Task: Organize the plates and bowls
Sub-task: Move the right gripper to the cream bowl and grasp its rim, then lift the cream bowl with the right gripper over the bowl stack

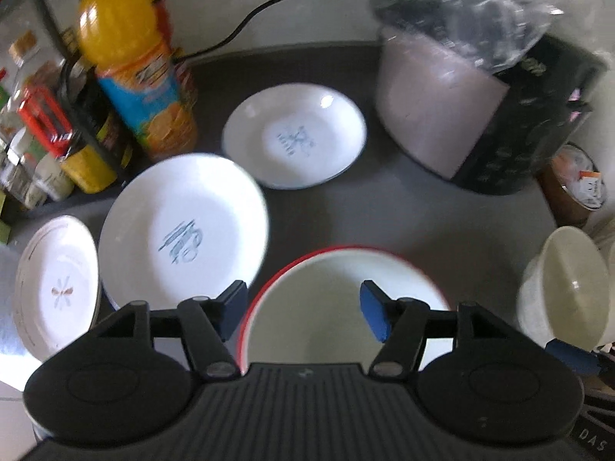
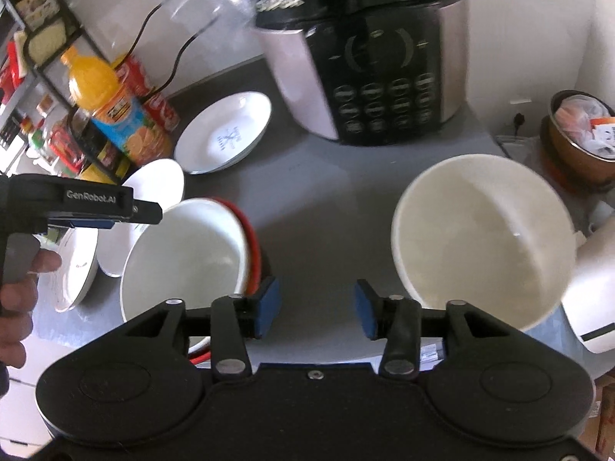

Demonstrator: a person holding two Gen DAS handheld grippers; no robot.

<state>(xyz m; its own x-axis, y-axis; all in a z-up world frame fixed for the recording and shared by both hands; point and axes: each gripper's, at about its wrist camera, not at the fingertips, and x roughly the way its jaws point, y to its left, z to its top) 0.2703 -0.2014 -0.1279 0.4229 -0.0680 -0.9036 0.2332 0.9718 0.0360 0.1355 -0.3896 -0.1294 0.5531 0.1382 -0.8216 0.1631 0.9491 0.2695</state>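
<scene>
Two hand-held grippers are over a dark grey counter [image 2: 326, 199] crowded with dishes. Biggest on it is the black and silver electric pressure cooker [image 2: 384, 77] at the back, partly under a clear plastic bag [image 1: 480, 11]. In front of the cooker, on the right, stands a large cream ceramic bowl [image 2: 480, 238], empty. To the left is a white bowl with a red outside [image 2: 188, 253], also empty, near the cream one but apart from it. Behind the red bowl lies a wide white plate with a blue print in its middle [image 1: 184, 230]; further back rests a white deep plate with a blue mark [image 1: 294, 136], near the cooker. At the far left a small white plate with a faint brown pattern [image 1: 57, 288] lies just beside the wide plate. A tall orange juice bottle [image 1: 130, 61] stands at the back left beside a black wire rack of jars [image 1: 46, 146].

The left gripper [image 1: 303, 309] hangs above the red bowl, its jaws wide apart and holding nothing. The right gripper [image 2: 317, 307] hangs over the bare counter between the two bowls, jaws apart too, and empty.
</scene>
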